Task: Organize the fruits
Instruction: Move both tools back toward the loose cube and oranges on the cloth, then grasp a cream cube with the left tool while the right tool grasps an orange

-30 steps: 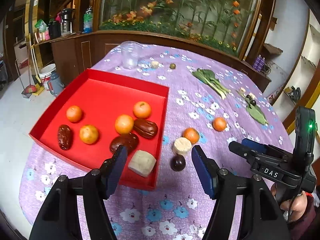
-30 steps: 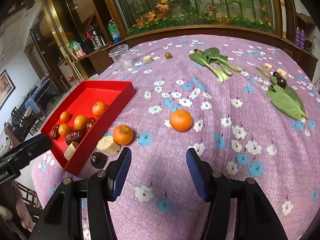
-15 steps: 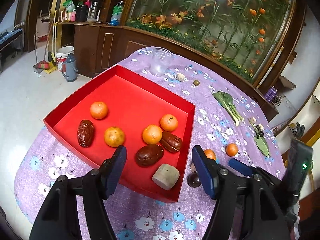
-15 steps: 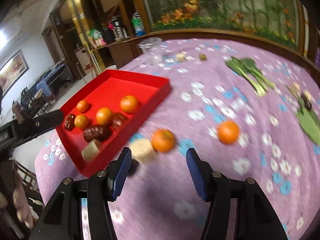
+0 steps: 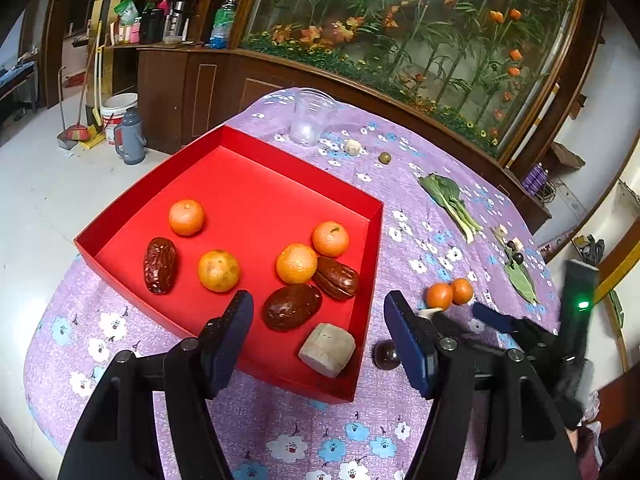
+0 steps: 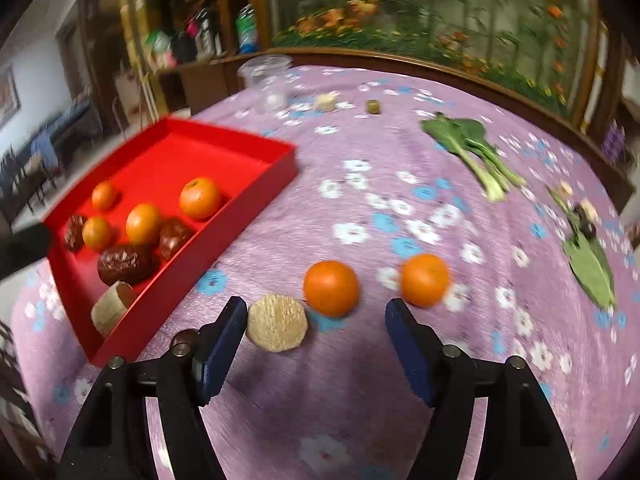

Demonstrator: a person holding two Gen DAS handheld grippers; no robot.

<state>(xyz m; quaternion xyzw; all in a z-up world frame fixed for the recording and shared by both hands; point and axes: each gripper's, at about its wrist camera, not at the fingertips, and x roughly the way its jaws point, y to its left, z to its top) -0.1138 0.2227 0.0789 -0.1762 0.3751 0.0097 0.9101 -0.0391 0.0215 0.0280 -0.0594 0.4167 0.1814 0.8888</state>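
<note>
A red tray [image 5: 224, 136] [image 6: 288, 156] lies on the purple flowered tablecloth and holds several oranges, three dark dates and a beige block [image 5: 327, 349]. My left gripper [image 5: 320, 344] is open and empty above the tray's near right corner. My right gripper [image 6: 316, 344] is open and empty, low over the cloth. Just ahead of it lie a beige round piece [image 6: 277, 322], one orange [image 6: 330, 288] and a second orange [image 6: 425, 280]. A dark plum [image 5: 386, 355] lies beside the tray. The right gripper also shows in the left wrist view [image 5: 492, 316].
A clear plastic cup [image 5: 310, 117] stands at the far end of the table, with a beige piece [image 5: 353, 147] and a small green fruit [image 5: 385, 157] near it. Leafy greens [image 6: 472, 148] and a leaf with small dark fruits [image 6: 588, 256] lie to the right.
My left gripper has swung left and back over the tray. My right gripper has moved left and down towards the two oranges and the beige piece.
</note>
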